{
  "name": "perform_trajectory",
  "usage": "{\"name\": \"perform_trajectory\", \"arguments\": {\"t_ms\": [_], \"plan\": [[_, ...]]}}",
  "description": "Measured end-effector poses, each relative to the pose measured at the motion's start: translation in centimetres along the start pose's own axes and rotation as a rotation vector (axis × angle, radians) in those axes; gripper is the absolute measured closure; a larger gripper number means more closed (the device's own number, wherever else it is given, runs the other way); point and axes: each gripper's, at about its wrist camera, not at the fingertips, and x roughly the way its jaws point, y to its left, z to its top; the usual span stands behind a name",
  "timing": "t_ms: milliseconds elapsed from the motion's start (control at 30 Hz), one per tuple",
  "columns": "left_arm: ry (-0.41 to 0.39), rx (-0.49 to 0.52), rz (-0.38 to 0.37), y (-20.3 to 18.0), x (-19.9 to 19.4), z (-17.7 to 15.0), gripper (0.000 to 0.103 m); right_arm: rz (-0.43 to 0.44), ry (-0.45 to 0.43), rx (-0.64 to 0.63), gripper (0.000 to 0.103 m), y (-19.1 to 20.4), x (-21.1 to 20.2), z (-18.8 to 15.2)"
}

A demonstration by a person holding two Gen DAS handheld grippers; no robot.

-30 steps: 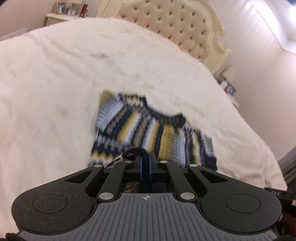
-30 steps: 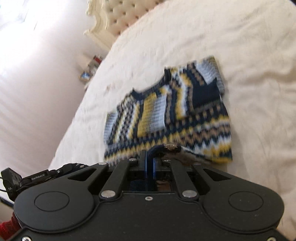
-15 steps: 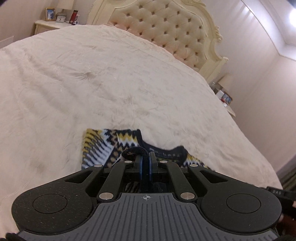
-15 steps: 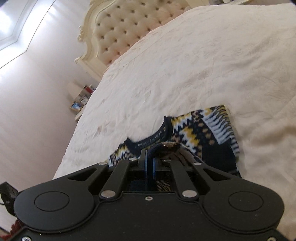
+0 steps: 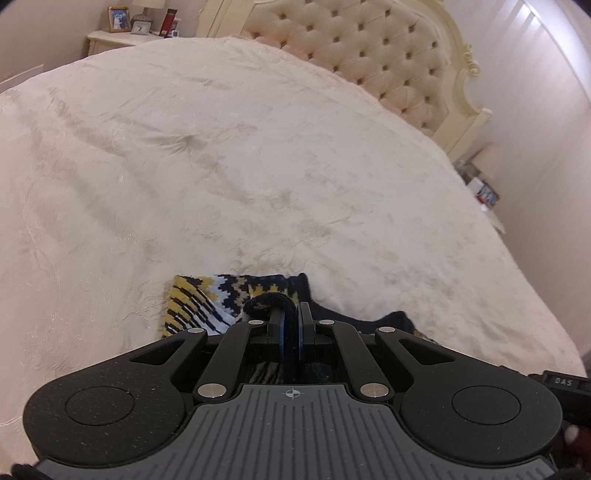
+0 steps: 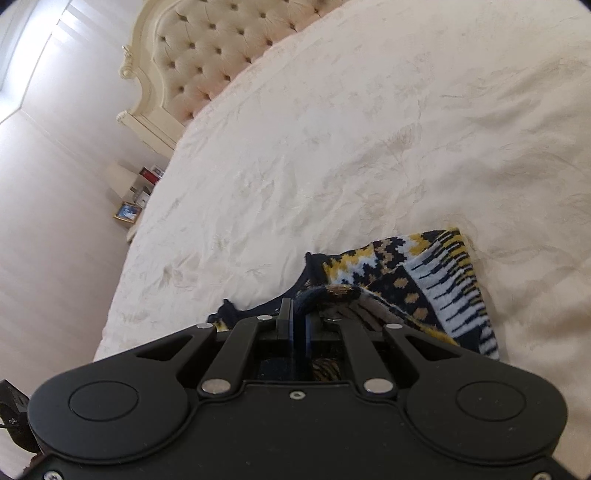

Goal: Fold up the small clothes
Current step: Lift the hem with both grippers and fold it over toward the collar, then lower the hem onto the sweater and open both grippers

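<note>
Your left gripper [image 5: 291, 318] and right gripper [image 6: 298, 314] both have jaws clenched on the patterned sweater [image 6: 436, 280], low over the bed [image 5: 221, 166].

Sweater [image 5: 207, 302]: one, patterned knit. Claws: two, left claw [image 5: 291, 314], right claw [image 6: 298, 314]. Bed [image 5: 229, 155]: one. Tufted headboard [image 5: 369, 55]: one. Nightstands: two, nightstand [image 5: 118, 38], second nightstand [image 6: 127, 184]. Framed photos: two, photo [image 5: 119, 19], second photo [image 6: 127, 212].

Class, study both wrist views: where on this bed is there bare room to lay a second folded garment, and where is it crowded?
Free: the bedspread from the patterned sweater up to the tufted headboard. Crowded: the near edge, where left gripper and right gripper pinch the sweater.
</note>
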Motion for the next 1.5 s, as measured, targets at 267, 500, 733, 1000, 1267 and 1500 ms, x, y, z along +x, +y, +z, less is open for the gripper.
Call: {"name": "perform_trajectory", "arguments": {"t_ms": [267, 500, 733, 1000, 1267, 1500], "plan": [[0.044, 0.002, 0.069, -0.5, 3.5, 0.9, 0.097, -0.029, 0.049, 0.031, 0.091, -1.5, 3.0, 1.4], [0.117, 0.018, 0.13, 0.0, 7.3, 1.2, 0.093, -0.057, 0.084, 0.065, 0.084, -2.9, 5.6, 2.3], [0.151, -0.046, 0.111, 1.3, 9.3, 1.3, 0.08, -0.068, 0.117, 0.076, 0.08, -4.2, 7.5, 2.7], [0.178, -0.082, 0.063, 2.3, 10.4, 1.9, 0.06, -0.032, 0.116, 0.062, 0.048, -4.7, 8.2, 3.3], [0.105, -0.052, 0.098, 1.7, 9.2, 4.0, 0.021, -0.06, 0.043, -0.005, 0.028, -3.7, 7.2, 4.9], [0.123, 0.043, 0.149, -0.8, 7.2, 4.2, 0.016, -0.105, 0.044, -0.135, 0.015, -1.9, 5.7, 4.3]]}}
